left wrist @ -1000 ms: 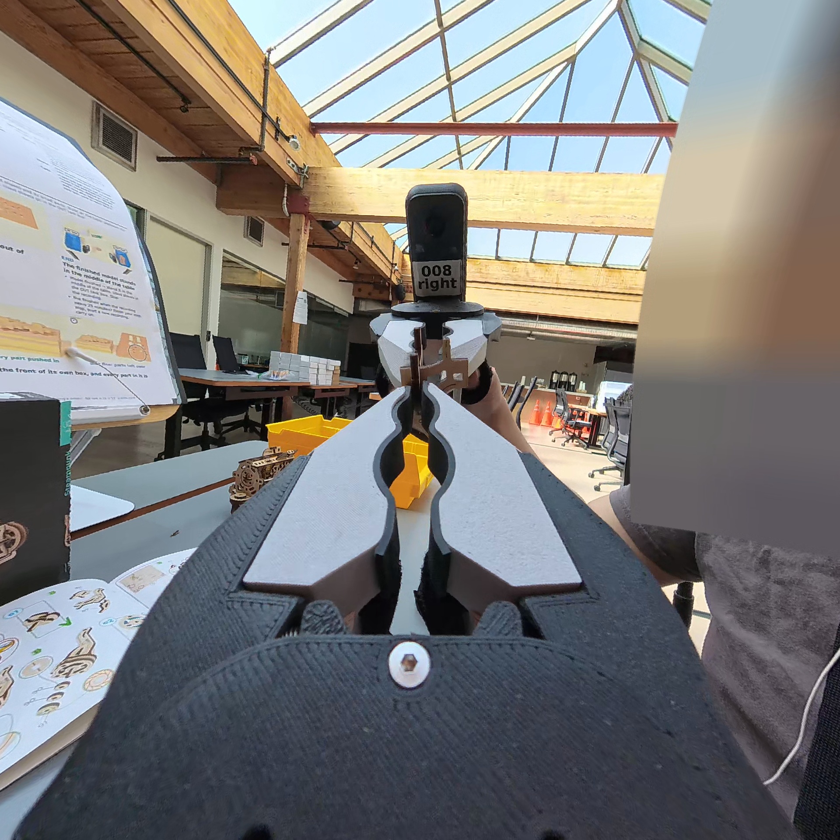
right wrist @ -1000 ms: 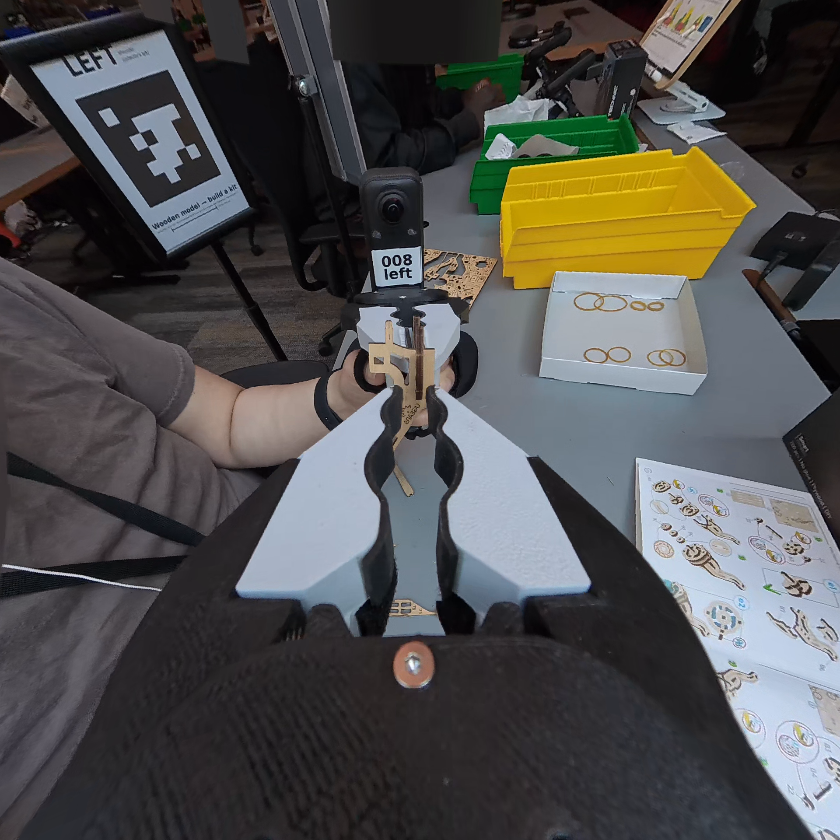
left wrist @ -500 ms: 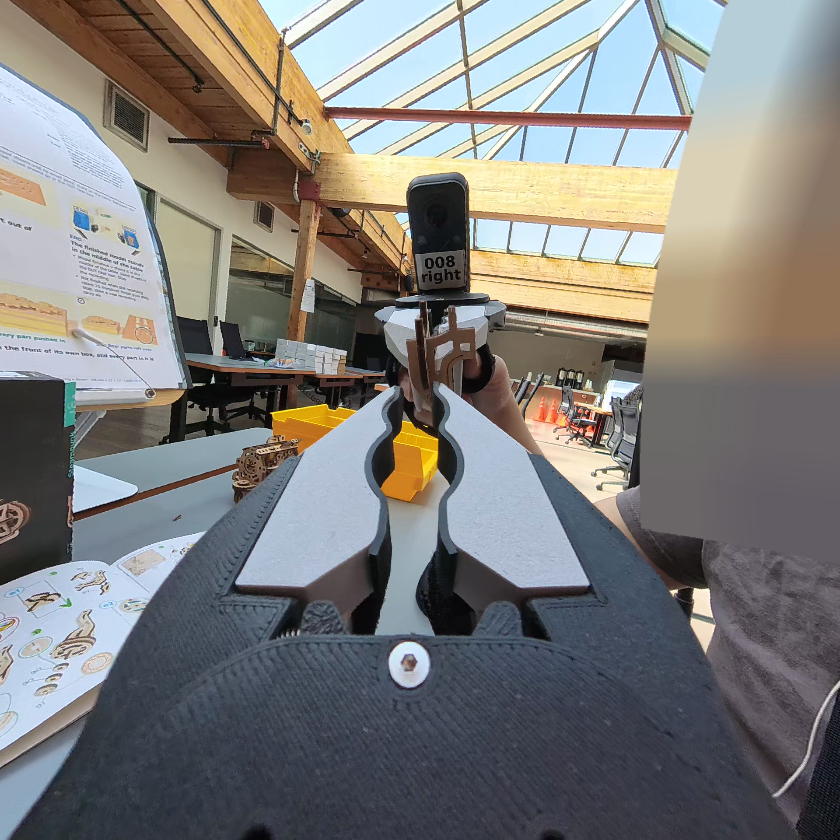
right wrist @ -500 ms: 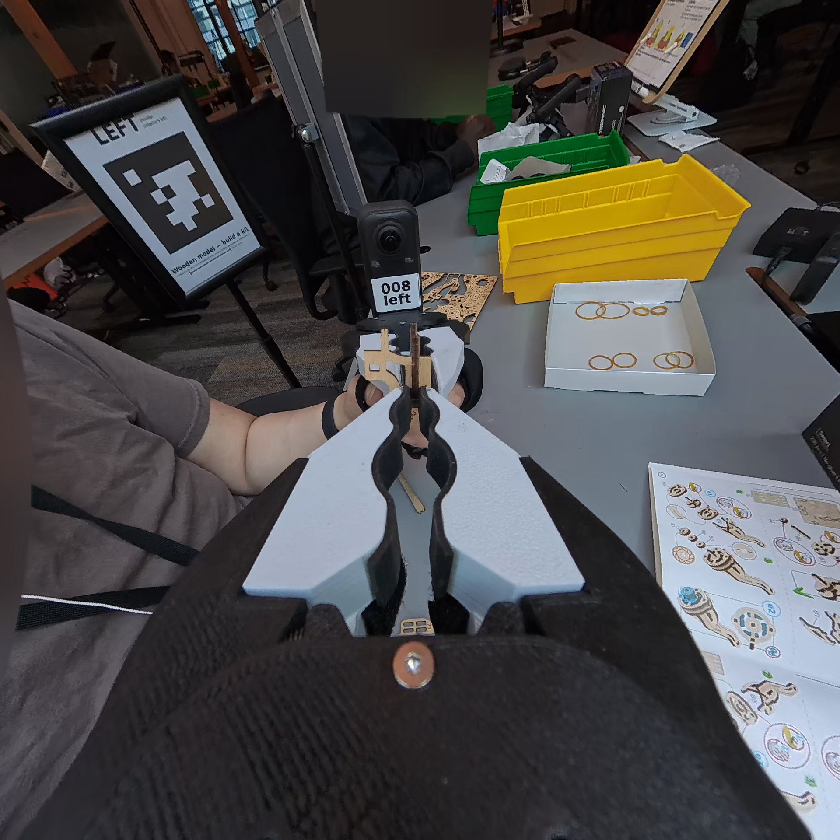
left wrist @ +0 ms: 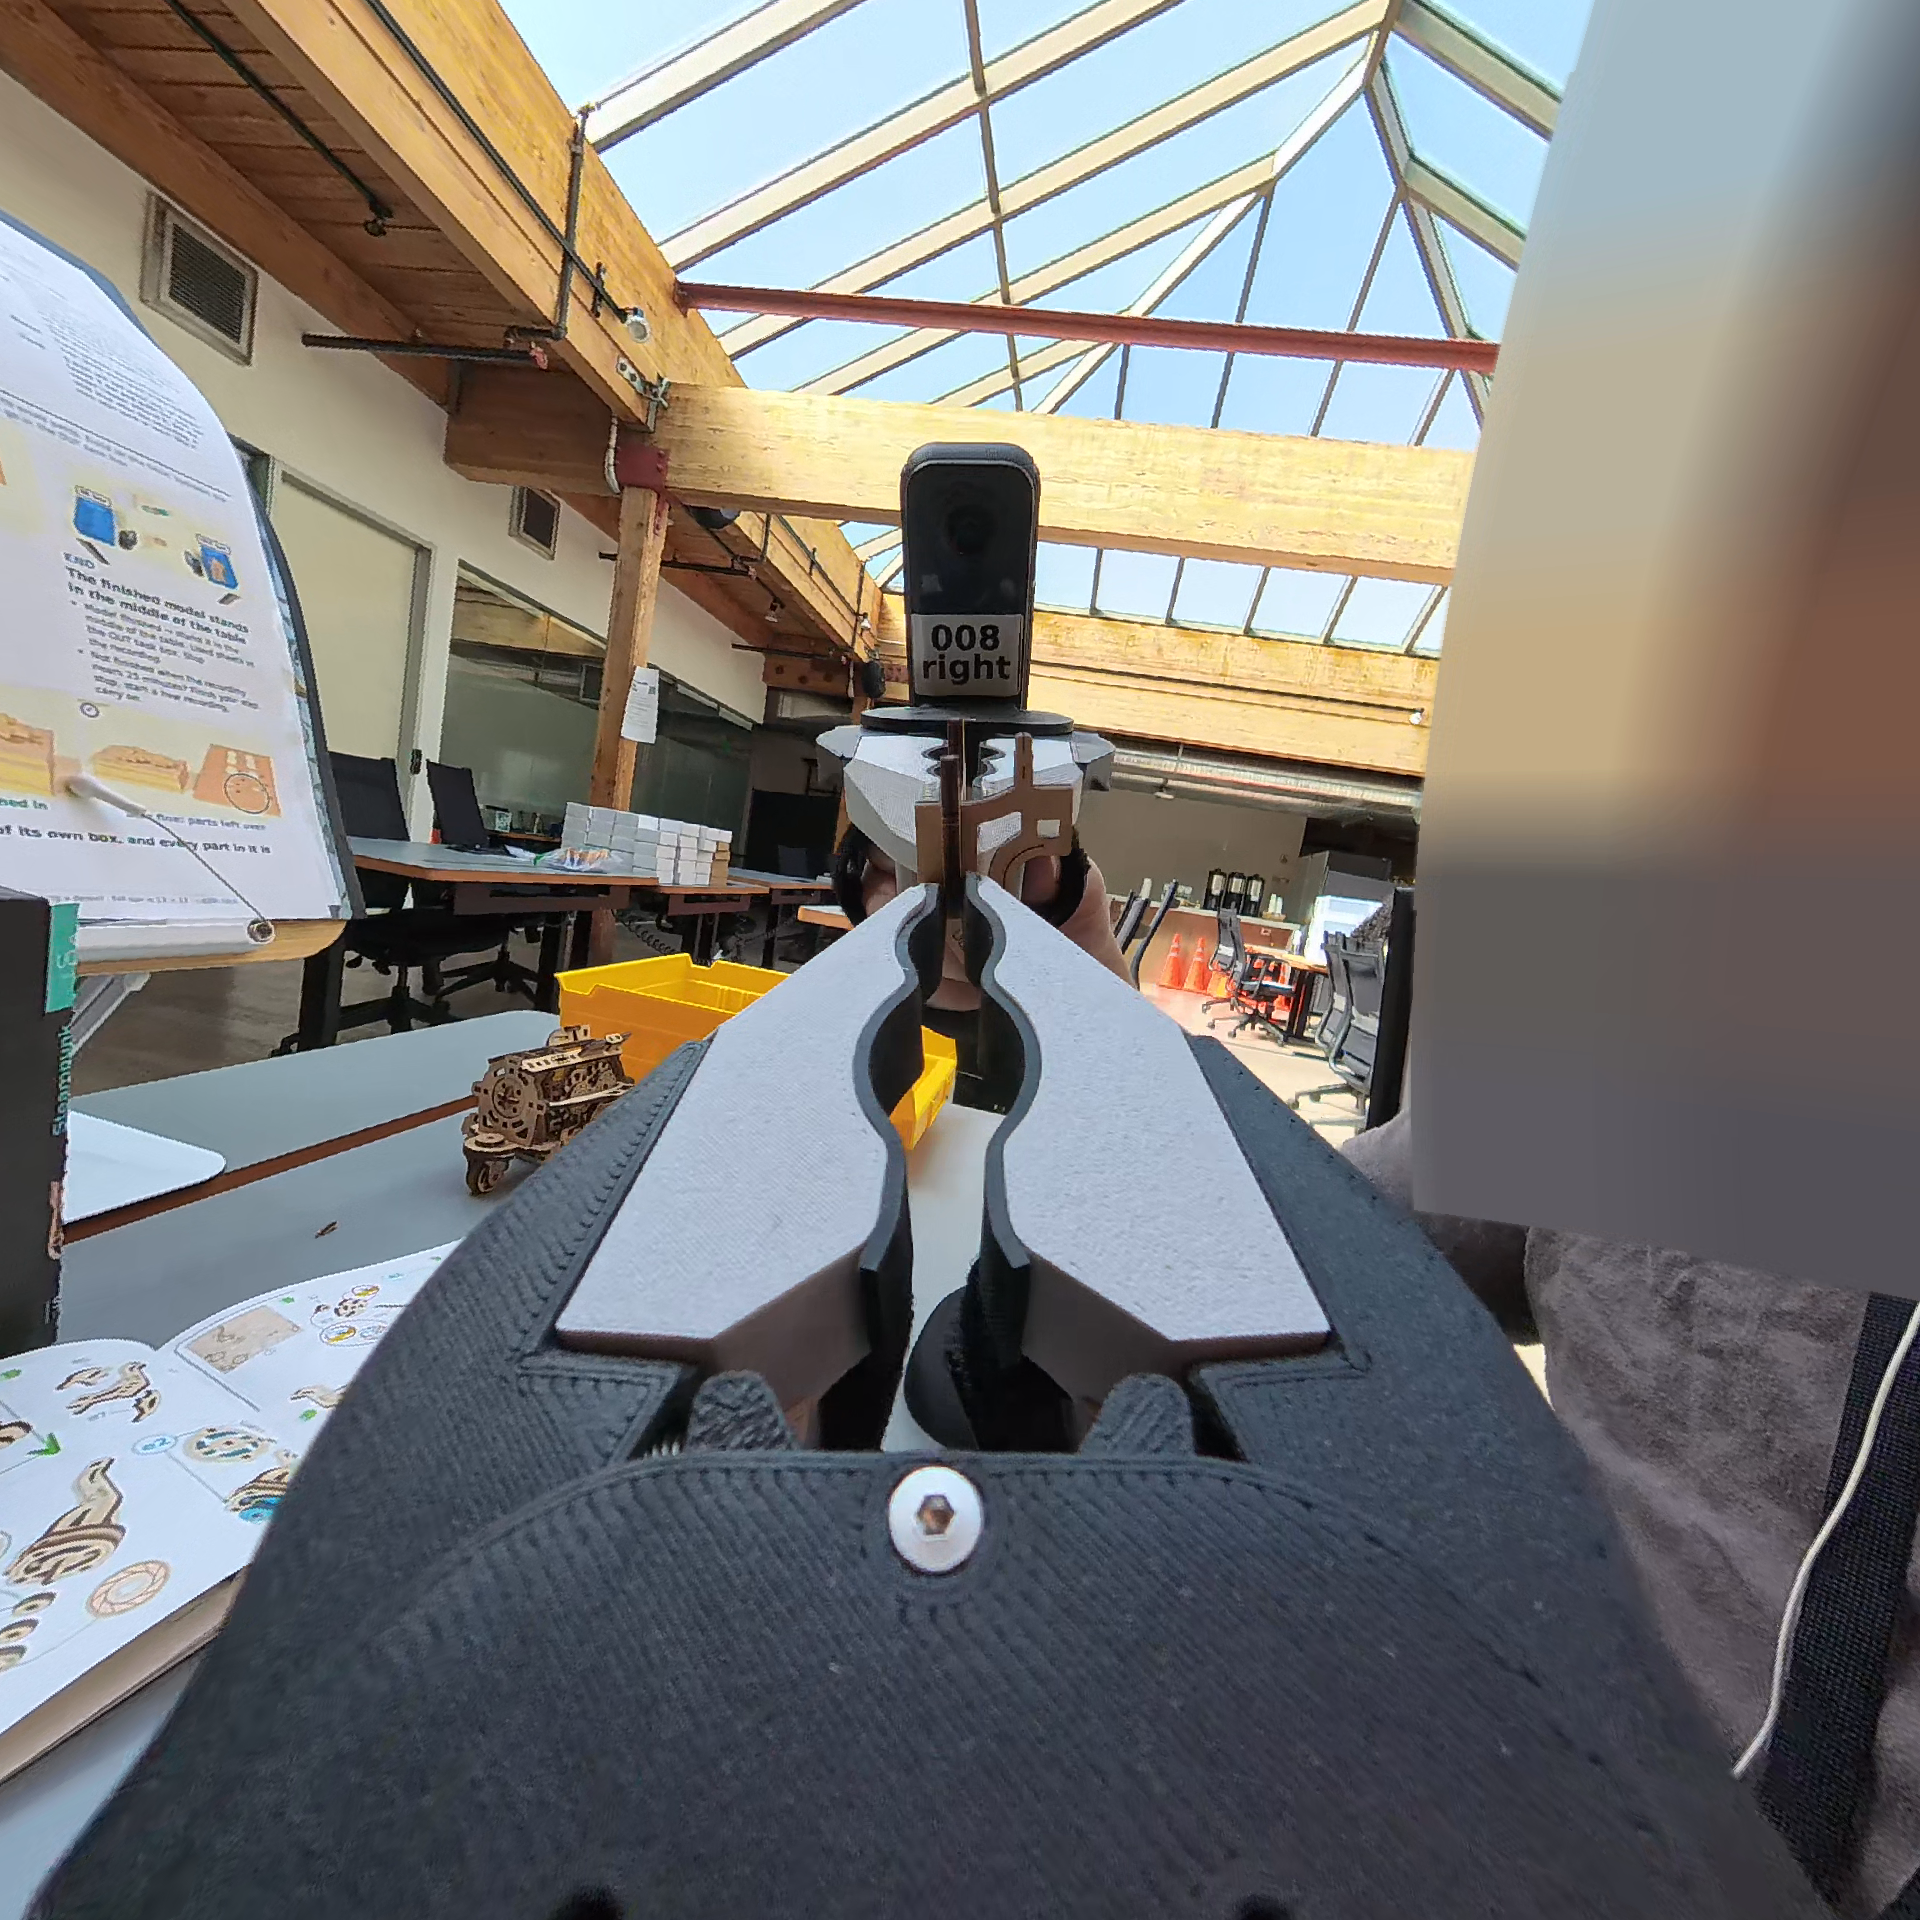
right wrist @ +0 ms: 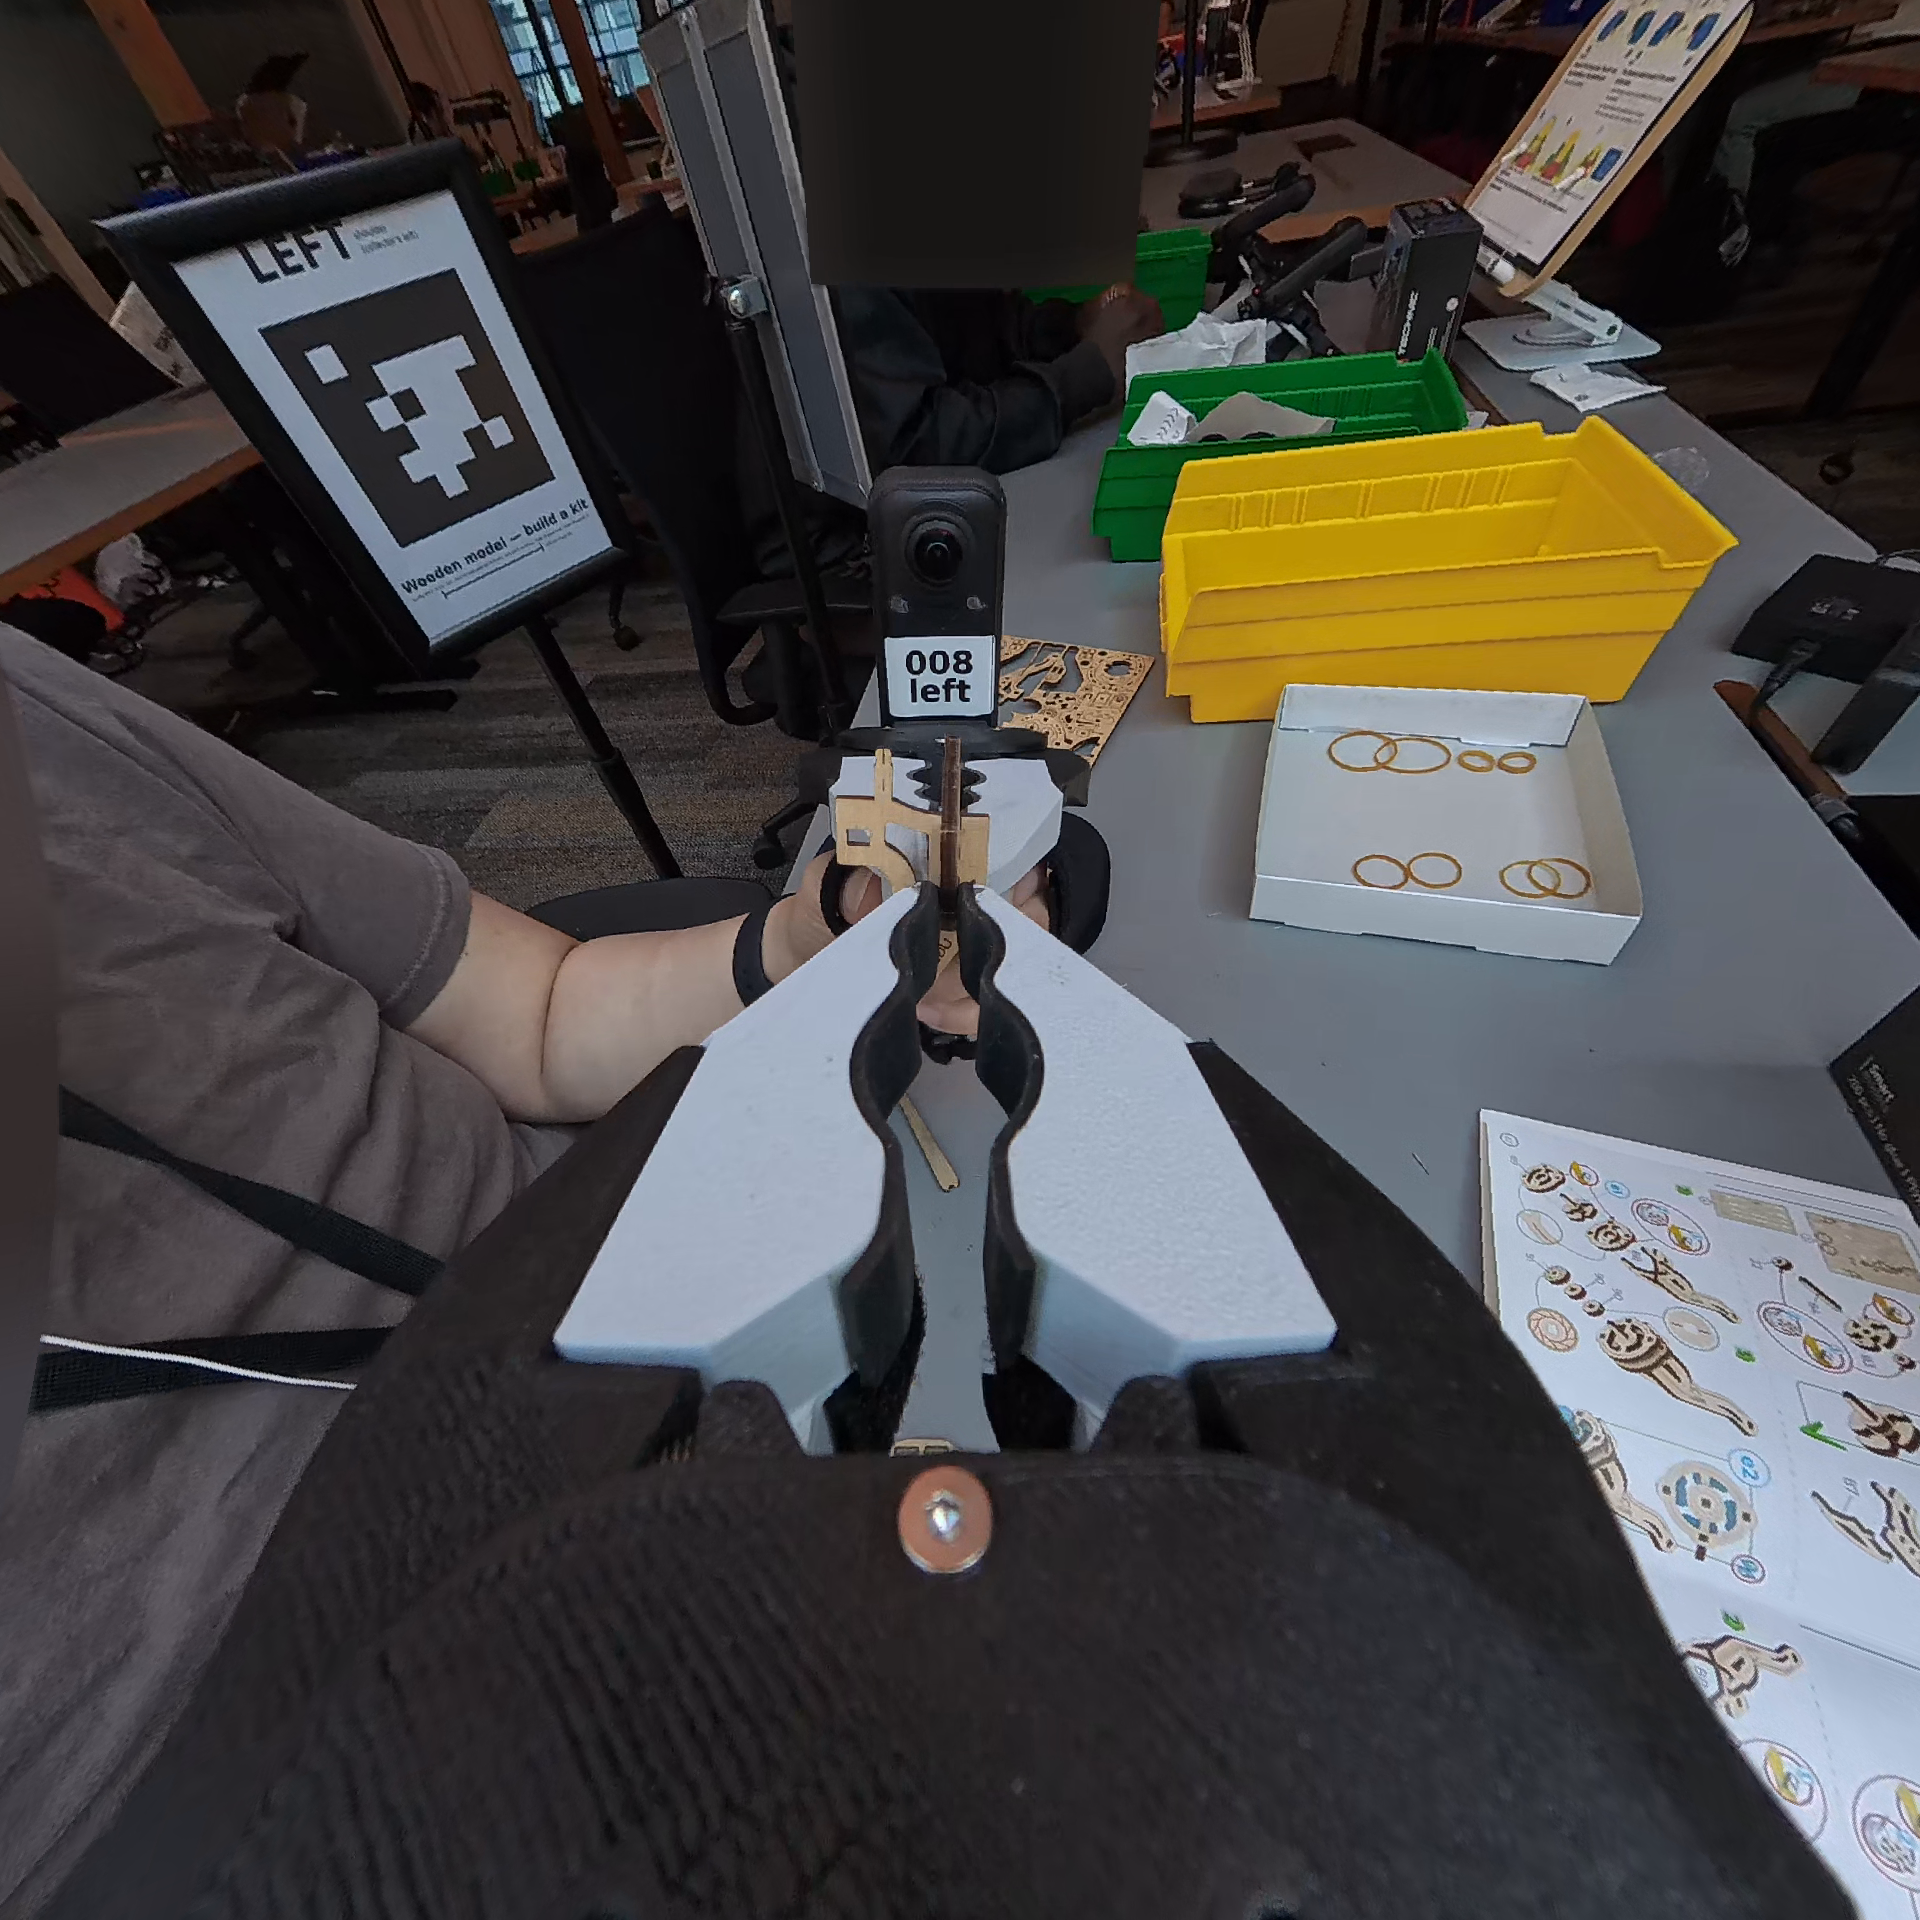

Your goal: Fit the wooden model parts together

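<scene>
Left gripper (left wrist: 948,899) and right gripper (right wrist: 943,902) face each other tip to tip above the grey table (right wrist: 1351,1039). Each is clamped on a thin wooden part seen edge-on: dark strip (left wrist: 948,831) between left tips, flat cut-out piece (right wrist: 883,831) crossing it just past right tips. The two parts touch. Small wooden stick (right wrist: 928,1143) lies on table below right fingers.

An open-plan office or maker workspace: timber beams (left wrist: 1060,488) under a glass skylight (left wrist: 1039,208), rows of desks and office chairs (left wrist: 1247,977), parts bins (right wrist: 1434,561) and assembly instructions (right wrist: 1704,1351) on a grey counter (right wrist: 1351,1039).
</scene>
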The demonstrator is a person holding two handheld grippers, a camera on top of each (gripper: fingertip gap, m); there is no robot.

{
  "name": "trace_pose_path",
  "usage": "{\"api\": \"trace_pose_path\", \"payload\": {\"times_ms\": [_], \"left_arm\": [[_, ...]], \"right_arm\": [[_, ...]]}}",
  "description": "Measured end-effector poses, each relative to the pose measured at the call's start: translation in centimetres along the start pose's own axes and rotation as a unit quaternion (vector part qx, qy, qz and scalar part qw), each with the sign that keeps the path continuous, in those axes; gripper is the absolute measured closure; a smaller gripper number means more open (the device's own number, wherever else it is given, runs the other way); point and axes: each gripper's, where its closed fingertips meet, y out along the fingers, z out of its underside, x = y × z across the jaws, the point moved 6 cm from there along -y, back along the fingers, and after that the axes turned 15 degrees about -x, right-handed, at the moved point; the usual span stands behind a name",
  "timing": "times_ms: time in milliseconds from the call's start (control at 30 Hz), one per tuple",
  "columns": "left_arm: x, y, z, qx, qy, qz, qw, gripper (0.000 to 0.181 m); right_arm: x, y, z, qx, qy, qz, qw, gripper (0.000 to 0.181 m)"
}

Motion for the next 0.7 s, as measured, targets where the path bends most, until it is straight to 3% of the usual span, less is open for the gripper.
{"api": "trace_pose_path", "payload": {"times_ms": [700], "left_arm": [[0.21,0.03,0.04,-0.002,0.008,-0.016,1.000,0.181]], "right_arm": [[0.03,-0.21,0.08,0.019,0.008,0.018,1.000,0.175]]}}
